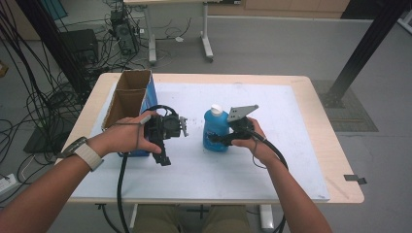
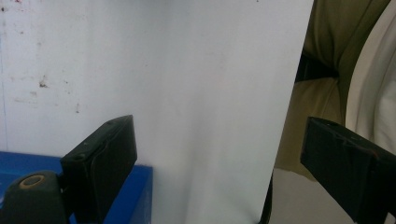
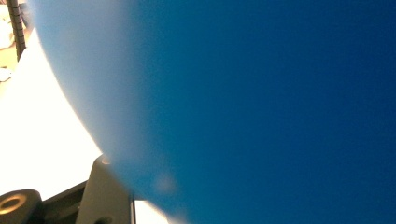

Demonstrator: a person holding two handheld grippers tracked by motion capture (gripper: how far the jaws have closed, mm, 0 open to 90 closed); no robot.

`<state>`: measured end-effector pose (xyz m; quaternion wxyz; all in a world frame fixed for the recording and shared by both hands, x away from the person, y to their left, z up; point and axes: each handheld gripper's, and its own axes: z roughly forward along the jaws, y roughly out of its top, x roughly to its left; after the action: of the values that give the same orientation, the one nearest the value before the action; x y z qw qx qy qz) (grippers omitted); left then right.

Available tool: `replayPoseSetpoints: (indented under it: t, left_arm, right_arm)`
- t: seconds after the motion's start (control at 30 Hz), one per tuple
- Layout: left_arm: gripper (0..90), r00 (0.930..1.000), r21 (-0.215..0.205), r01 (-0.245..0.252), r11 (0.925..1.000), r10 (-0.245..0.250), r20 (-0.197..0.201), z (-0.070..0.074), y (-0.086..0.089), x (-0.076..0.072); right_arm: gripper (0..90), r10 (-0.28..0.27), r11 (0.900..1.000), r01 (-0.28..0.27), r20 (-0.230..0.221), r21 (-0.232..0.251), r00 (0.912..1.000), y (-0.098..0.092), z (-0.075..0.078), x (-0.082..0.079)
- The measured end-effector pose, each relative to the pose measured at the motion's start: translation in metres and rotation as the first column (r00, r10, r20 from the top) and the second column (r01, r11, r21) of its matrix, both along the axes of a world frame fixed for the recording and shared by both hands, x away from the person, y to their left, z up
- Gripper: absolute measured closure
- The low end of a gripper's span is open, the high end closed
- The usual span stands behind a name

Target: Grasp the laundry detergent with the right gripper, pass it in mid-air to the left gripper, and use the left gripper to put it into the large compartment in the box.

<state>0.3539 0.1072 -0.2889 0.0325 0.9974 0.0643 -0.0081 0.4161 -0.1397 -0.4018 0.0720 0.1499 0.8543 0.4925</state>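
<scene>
The blue bottle (image 1: 215, 130) with its white cap (image 1: 216, 109) stands upright near the middle of the white mat (image 1: 272, 121), and your right gripper (image 1: 224, 139) is clamped on its lower body from the right side. In the right gripper view the bottle's blue wall (image 3: 280, 112) sits pressed close against the lens, which fits a firm grasp.

Your left gripper (image 1: 167, 141) hangs with its jaws spread wide and nothing between them, just in front of the open cardboard box (image 1: 127, 97) with the blue side (image 2: 135, 196) at the mat's left edge. In the left gripper view you look down past the jaws at bare mat (image 2: 187, 93) and the box's corner.

You look to be at the grasp stage, with the bottle not yet lifted. If the box is its destination, the next move calls for a straight lift to clear the rim, then a carry leftward, keeping the bottle upright and your left gripper out of the path.
</scene>
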Motion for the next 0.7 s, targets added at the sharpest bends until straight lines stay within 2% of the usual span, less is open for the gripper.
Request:
replayPoseSetpoints:
  t: [0.7]
  left_arm:
    - [11.1, 1.0, -0.002, -0.001, 1.0, 0.001, 0.003, -0.0002, -0.0003, 0.0002]
  right_arm:
    - [43.0, -0.002, 1.0, 0.002, -0.002, 0.001, 1.0, 0.0001, -0.0001, 0.0]
